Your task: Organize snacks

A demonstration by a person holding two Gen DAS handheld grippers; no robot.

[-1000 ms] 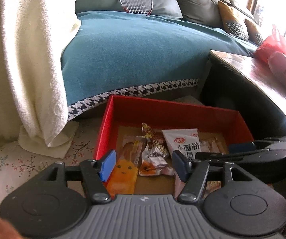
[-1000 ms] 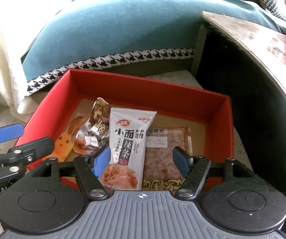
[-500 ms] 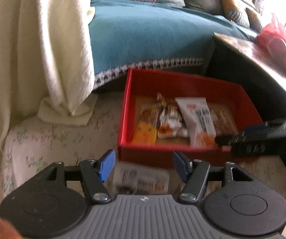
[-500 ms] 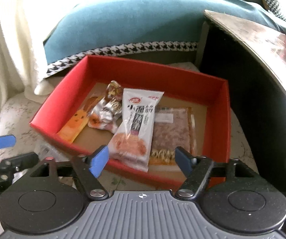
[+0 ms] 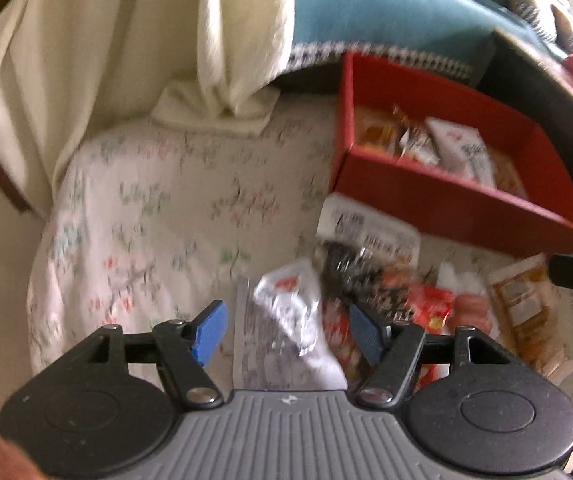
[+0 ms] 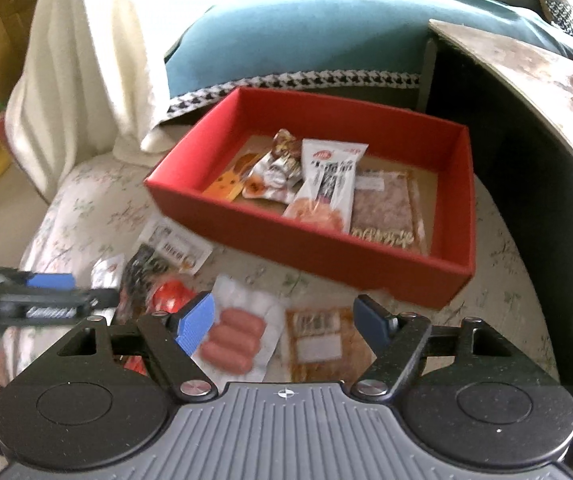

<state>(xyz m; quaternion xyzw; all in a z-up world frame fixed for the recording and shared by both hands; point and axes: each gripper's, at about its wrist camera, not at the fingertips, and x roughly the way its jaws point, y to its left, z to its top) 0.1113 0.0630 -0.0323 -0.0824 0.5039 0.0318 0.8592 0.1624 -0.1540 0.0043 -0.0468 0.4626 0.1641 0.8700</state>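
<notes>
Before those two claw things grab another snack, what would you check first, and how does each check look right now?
1. Left gripper empty, jaws apart: ok; they have just been opening, over a silver packet, pads not pressing it.
2. Right gripper empty, jaws apart: ok; they have just been opening.
3. Snacks left outside the red box: ok; sausage pack and brown packet lie before the right gripper.
4. Room in the box: ok; bare floor shows at its right end.
5. Grippers clear of each other: ok; apart in the right wrist view.
6. Sharp view of the pile: not ok; left wrist view is blurred.
</notes>
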